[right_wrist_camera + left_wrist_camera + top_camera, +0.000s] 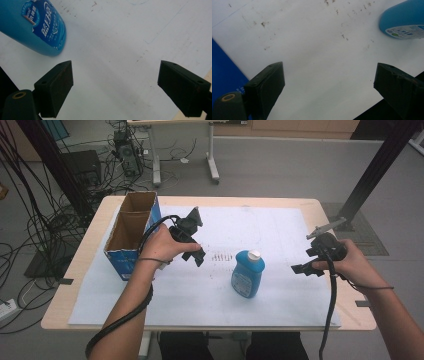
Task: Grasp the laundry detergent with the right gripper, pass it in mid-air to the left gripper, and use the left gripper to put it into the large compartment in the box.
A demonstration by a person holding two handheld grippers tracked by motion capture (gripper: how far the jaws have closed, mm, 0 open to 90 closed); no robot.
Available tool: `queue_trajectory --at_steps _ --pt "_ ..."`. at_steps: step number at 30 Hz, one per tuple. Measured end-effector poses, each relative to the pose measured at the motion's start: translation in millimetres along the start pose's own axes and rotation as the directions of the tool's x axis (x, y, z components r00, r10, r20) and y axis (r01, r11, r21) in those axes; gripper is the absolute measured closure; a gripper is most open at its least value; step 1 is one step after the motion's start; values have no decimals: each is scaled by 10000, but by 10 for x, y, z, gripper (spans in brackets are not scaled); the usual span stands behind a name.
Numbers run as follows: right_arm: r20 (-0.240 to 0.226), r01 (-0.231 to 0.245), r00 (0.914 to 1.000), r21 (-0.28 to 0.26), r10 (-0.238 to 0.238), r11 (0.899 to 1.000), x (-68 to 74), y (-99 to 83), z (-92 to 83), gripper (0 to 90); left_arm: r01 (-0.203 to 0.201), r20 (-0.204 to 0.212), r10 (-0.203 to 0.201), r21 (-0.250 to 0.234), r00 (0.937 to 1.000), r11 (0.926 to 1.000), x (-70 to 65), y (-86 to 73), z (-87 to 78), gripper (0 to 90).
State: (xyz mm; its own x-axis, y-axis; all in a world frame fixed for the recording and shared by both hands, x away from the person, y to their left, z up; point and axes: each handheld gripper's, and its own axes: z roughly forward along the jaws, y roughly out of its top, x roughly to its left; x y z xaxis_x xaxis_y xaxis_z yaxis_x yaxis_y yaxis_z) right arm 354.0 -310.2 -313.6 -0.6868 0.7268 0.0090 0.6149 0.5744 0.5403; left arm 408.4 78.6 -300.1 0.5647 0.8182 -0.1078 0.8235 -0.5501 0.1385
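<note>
From the high view I see a blue plastic bottle (248, 274) lying on its side at the middle of the white sheet (280, 225) that covers the wooden desk (90, 240). Its body is smooth, flat-sided and rounded at the shoulders, with a glossy printed label; its white cap (254, 254) points to the far side and its rounded base to the near side, so the long axis runs near to far, tilted slightly left at the near end. The sheet is matte and speckled with small brown marks. At the far left stands an open cardboard box (131, 231), brown inside, blue outside, rectangular. My left claw (196, 254) hovers just left of the bottle, between it and the box, released, with nothing between its black blocky jaws. My right claw (303, 268) hangs well right of the bottle, also released and empty; in the right gripper view the bottle's base lies beyond its left jaw.
</note>
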Motion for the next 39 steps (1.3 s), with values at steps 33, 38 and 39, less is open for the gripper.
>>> queue_trajectory --at_steps 33,38,39 --pt "-584 628 9959 -932 -685 9937 218 -350 170 104 -39 69 39 -1 10000 10000 -54 -5 36 102" --pt "-662 678 9950 -1028 -748 9924 261 -375 182 104 -28 66 28 -22 10000 10000 -55 -7 28 103" --pt "-690 742 9943 -1034 -816 9919 268 -379 186 104 -20 60 20 -27 10000 10000 -54 -8 28 103"
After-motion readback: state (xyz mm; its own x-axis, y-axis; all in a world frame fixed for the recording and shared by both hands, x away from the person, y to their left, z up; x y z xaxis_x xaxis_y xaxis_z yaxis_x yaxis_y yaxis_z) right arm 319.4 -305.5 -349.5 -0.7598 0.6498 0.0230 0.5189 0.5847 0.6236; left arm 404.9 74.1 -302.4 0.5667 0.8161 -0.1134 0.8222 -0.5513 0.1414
